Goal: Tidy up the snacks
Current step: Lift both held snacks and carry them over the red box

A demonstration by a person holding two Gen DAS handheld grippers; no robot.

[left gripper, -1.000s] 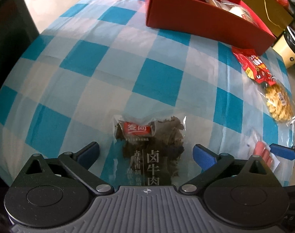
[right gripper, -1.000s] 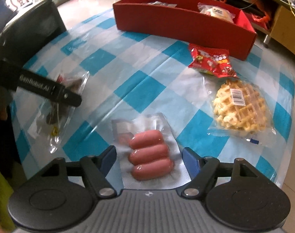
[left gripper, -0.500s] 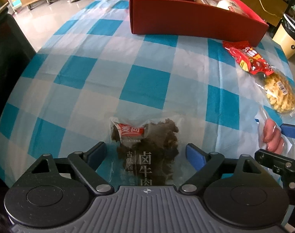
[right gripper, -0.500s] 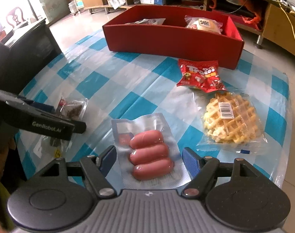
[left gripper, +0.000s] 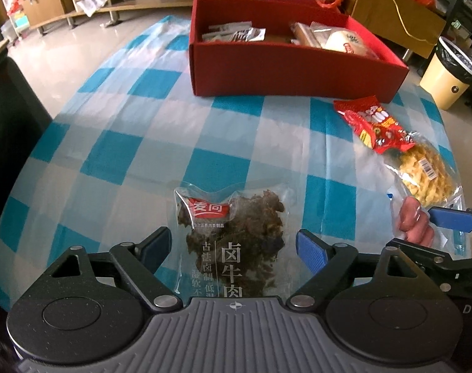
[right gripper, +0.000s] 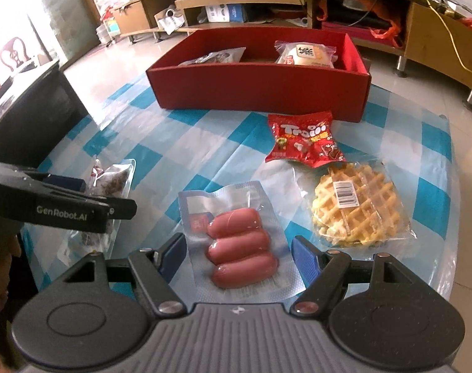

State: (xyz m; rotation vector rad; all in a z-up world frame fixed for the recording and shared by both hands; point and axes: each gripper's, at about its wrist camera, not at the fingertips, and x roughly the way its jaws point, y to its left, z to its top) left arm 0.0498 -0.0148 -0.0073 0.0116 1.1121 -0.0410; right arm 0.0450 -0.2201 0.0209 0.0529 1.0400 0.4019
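Nearest us, our left gripper [left gripper: 233, 247] has its blue-padded fingers pinching the sides of the clear vacuum pouch of dark braised beef [left gripper: 236, 236]. Our right gripper [right gripper: 237, 253] pinches the clear vacuum pack of three pink sausages [right gripper: 240, 242] the same way. Both packs sit at the near edge of the blue-and-white checked tablecloth [left gripper: 136, 143]. Just beyond the sausages lie the bagged golden waffle [right gripper: 357, 208] and the red Trolli candy bag [right gripper: 302, 140], touching. Farthest stands the red rectangular cardboard box [right gripper: 260, 88], already holding wrapped snacks.
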